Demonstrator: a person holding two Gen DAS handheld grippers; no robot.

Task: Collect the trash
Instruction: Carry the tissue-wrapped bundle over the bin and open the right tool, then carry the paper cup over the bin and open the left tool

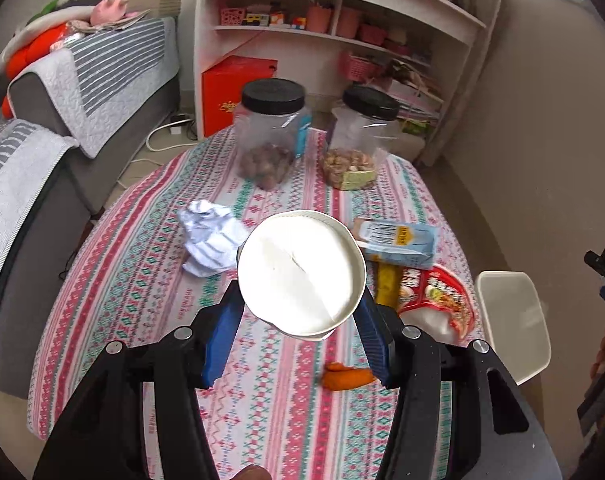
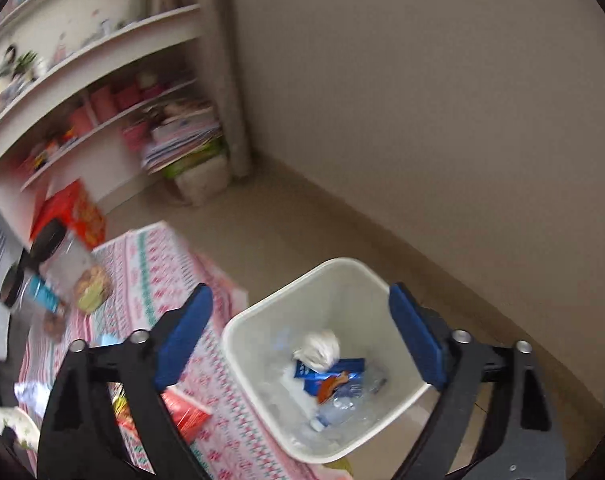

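Note:
My left gripper (image 1: 300, 300) is shut on a white paper bowl (image 1: 302, 272), held tilted above the table with a blue pad on each side. Trash lies on the patterned tablecloth (image 1: 142, 300): a crumpled white paper (image 1: 210, 240), a light-blue carton (image 1: 398, 240), a red noodle-cup lid (image 1: 442, 300) and an orange peel (image 1: 346, 378). My right gripper (image 2: 298, 294) hangs open and empty over the white bin (image 2: 354, 300). The bin holds a white paper ball (image 2: 318, 350), a blue carton (image 2: 330, 374) and a clear plastic bottle (image 2: 350, 400).
Two clear jars with black lids (image 1: 272, 132) (image 1: 360, 140) stand at the table's far edge. The bin (image 1: 514, 320) stands on the floor by the table's right side. A grey sofa (image 1: 82, 92) is to the left, a white shelf unit (image 1: 334, 32) behind.

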